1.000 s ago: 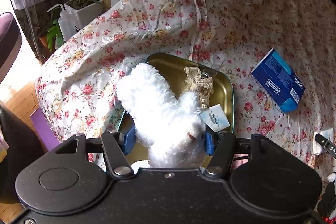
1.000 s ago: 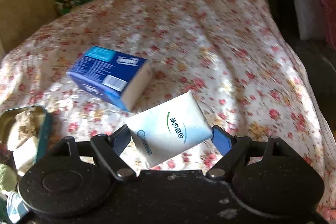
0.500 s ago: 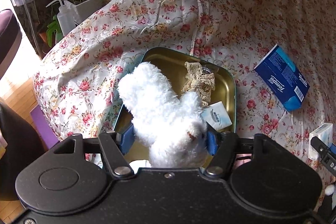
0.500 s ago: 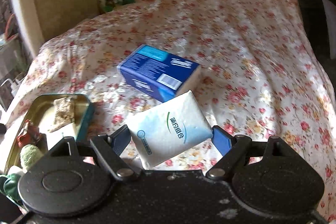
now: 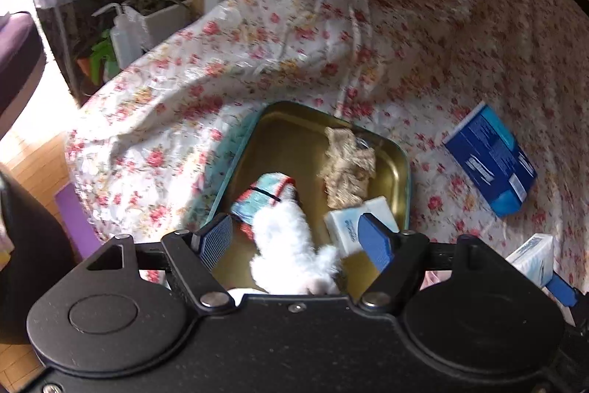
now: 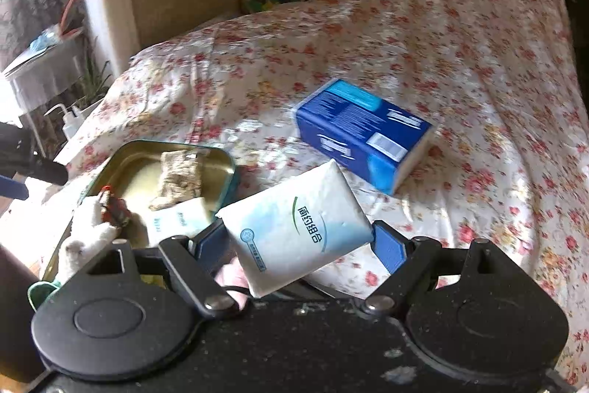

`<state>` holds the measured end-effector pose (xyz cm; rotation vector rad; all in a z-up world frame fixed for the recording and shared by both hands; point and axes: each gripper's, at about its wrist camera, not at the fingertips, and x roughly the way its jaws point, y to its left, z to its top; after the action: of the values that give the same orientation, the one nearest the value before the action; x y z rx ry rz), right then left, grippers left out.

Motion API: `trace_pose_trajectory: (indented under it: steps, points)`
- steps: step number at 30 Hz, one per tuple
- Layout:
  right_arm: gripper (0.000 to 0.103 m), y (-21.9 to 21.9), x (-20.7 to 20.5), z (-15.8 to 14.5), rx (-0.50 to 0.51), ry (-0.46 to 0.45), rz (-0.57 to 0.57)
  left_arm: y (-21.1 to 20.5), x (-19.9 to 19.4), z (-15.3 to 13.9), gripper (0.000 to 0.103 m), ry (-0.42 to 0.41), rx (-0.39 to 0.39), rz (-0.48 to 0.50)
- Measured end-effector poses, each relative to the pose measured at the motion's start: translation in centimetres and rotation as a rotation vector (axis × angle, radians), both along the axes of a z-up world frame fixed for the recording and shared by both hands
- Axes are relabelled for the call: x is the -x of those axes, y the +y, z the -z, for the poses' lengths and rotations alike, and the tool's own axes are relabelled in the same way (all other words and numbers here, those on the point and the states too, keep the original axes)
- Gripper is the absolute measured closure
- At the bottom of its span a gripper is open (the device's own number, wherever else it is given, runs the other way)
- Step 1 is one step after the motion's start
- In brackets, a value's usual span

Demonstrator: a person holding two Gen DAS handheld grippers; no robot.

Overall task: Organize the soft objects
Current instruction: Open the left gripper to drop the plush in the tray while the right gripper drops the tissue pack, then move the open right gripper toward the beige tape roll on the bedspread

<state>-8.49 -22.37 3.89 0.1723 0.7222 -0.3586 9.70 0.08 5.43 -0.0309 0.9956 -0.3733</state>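
Over the gold tin tray (image 5: 401,168) on the floral bedspread (image 5: 176,120), the left gripper (image 5: 296,238) is opening up, pads clear of the white plush toy (image 5: 291,245) lying in the tray. Right gripper (image 6: 298,242) clamps a white tissue pack (image 6: 294,227); a blue tissue box (image 6: 360,131) sits at its 12 o'clock.

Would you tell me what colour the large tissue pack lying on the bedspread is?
The large tissue pack is dark blue with a lighter blue panel and white print; the right wrist view shows it best.
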Motion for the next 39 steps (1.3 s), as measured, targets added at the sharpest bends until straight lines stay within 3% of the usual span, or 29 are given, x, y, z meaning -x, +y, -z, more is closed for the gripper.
trace_pose_trajectory:
  steps: [12,19,27,39]
  points:
    - [0.019,5.2,-10.8,-1.4,-0.072,0.04,-0.119,2.4,-1.1,-0.2,0.032,0.0,-0.01,-0.167]
    - [0.012,7.1,-15.3,-2.7,-0.1,-0.024,-0.152,2.6,-1.0,-0.1,0.032,0.0,-0.008,-0.177]
    - [0.012,6.1,-12.8,-2.8,-0.074,-0.034,-0.137,1.9,-0.9,0.0,0.032,-0.003,-0.017,-0.152]
    - [0.012,-1.9,-3.8,-0.6,-0.051,0.003,0.029,-0.9,0.8,0.1,0.031,-0.025,-0.041,-0.044]
